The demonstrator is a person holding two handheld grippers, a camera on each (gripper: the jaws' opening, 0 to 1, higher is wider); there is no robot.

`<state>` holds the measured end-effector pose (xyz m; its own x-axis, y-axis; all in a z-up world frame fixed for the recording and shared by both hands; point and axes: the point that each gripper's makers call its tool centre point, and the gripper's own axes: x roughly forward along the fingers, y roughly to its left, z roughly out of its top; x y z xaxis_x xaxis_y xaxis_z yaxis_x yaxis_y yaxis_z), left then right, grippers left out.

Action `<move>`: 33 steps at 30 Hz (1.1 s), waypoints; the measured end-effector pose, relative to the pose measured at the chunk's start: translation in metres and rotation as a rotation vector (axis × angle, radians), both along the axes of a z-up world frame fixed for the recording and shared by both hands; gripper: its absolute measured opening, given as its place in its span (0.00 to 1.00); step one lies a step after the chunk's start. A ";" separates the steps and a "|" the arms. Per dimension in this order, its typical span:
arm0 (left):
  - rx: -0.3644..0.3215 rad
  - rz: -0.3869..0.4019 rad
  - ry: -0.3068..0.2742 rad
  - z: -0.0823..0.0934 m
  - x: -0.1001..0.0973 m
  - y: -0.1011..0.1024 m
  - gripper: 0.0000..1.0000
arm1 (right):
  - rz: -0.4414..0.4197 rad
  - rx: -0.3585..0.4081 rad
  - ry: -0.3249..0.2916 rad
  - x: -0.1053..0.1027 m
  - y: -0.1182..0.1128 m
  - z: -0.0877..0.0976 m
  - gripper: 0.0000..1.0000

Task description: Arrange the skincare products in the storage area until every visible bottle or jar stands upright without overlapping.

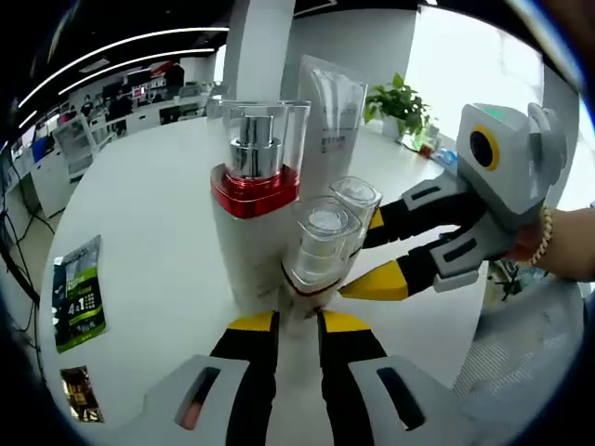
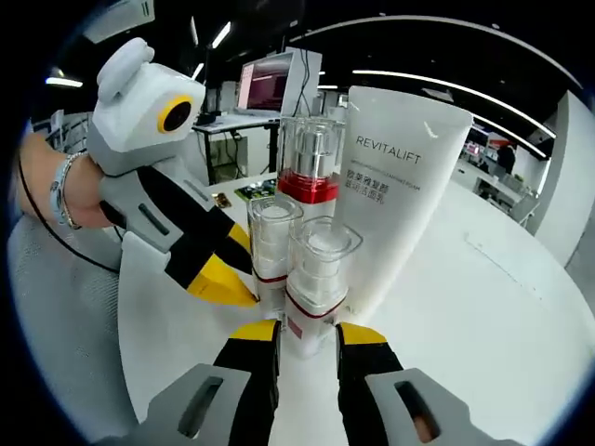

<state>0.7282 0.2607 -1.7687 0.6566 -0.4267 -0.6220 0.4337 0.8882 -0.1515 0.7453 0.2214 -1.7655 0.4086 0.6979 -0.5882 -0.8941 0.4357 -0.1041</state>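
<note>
White round worktop (image 1: 149,242) in an open office carries four skincare items, all upright in a tight cluster: a tall red-collared pump bottle (image 1: 253,186), a Revitalift tube (image 2: 395,195), and two small clear-capped bottles. The left hand-held gripper (image 1: 297,325) brackets one small bottle (image 1: 321,242), the right hand-held gripper (image 2: 307,336) the other (image 2: 319,279); I cannot tell whether either clamps.

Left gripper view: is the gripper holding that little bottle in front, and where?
It seems so: the left gripper presses its jaws on both sides of the small clear-capped bottle, low down at its base.
</note>
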 end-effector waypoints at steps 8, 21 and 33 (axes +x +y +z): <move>-0.004 0.004 0.007 -0.002 0.003 -0.003 0.10 | -0.006 -0.003 -0.008 0.000 -0.001 -0.001 0.14; -0.034 0.011 0.092 -0.008 -0.009 0.006 0.13 | -0.005 -0.038 0.028 -0.007 -0.009 -0.013 0.13; -0.125 0.105 0.001 0.054 -0.021 0.060 0.13 | 0.047 -0.174 0.148 -0.029 -0.025 -0.037 0.16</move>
